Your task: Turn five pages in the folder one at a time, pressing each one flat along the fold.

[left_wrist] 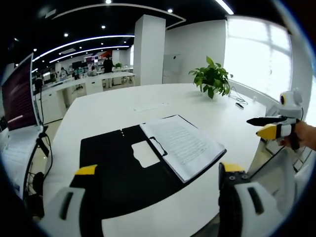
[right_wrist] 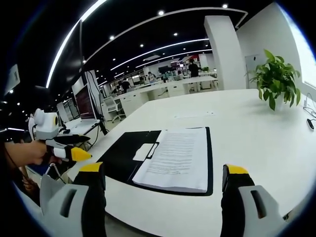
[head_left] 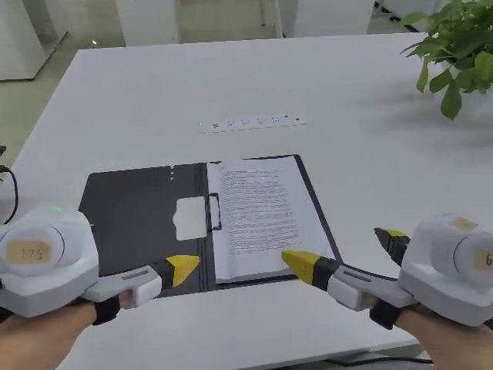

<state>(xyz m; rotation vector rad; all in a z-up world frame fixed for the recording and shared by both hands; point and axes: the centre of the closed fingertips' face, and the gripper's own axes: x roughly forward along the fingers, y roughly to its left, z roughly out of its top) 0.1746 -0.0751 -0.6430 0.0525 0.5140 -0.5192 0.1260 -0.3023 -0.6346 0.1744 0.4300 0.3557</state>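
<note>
Left gripper [left_wrist: 158, 170] and right gripper [right_wrist: 163, 168] both hover wide open just short of the open black plastic folder [head_left: 131, 208], white printed pages [head_left: 262, 216] untouched, so guessing all five turns remain.

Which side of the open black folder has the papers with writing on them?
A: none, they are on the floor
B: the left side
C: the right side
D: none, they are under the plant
C: in the head view the stack of printed pages lies on the right half of the open folder, and its left half shows mostly black cover.
</note>
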